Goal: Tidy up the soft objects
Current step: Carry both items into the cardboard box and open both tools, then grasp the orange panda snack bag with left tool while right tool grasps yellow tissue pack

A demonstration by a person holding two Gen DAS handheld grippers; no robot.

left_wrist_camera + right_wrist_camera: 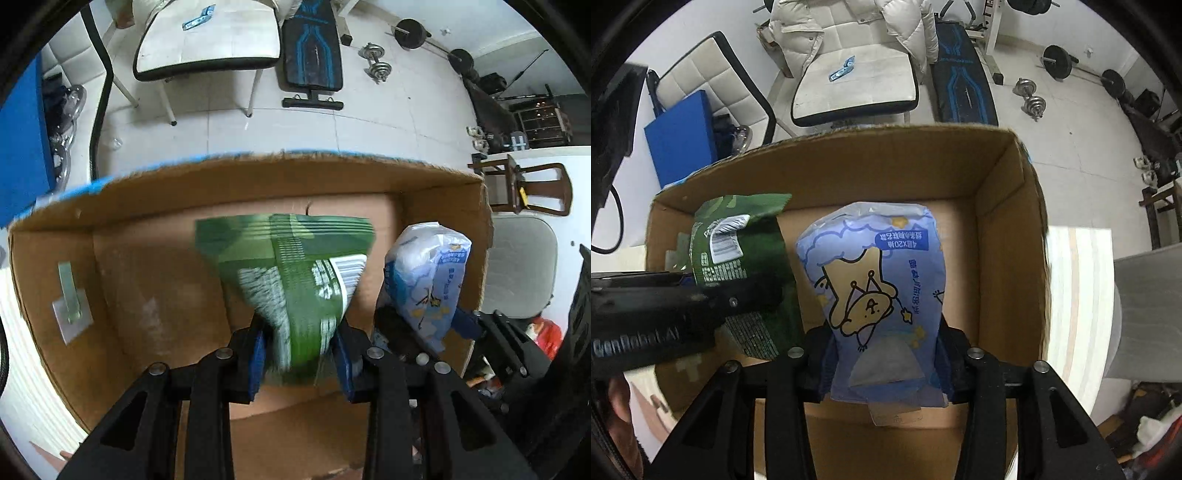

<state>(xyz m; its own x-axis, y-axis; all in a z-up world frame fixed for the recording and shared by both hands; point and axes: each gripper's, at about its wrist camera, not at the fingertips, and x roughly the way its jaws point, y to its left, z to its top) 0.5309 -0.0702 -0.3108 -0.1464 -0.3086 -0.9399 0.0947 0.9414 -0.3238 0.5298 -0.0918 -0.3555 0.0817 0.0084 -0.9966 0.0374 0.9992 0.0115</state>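
Squeezing a green pack [295, 280] in our left tongs [300, 354] and a blue pack [882, 291] in our right tongs [884, 363], we might bump them together over the cardboard box [1008, 206].

Two soft packs are held side by side over the open cardboard box [236, 181] — the tissue pack [295, 280] to the left, clamped between the fingers of the left gripper [300, 358], and the wipes pack [875, 288] to the right, pinched in the right gripper [884, 363]. The packs are set just beside each other, apart, the right one nearer the box's right wall. Behind the box, on the floor, a chair [210, 37] is placed, with a weight bench [312, 48] to its right and dumbbells [376, 61] farther right.
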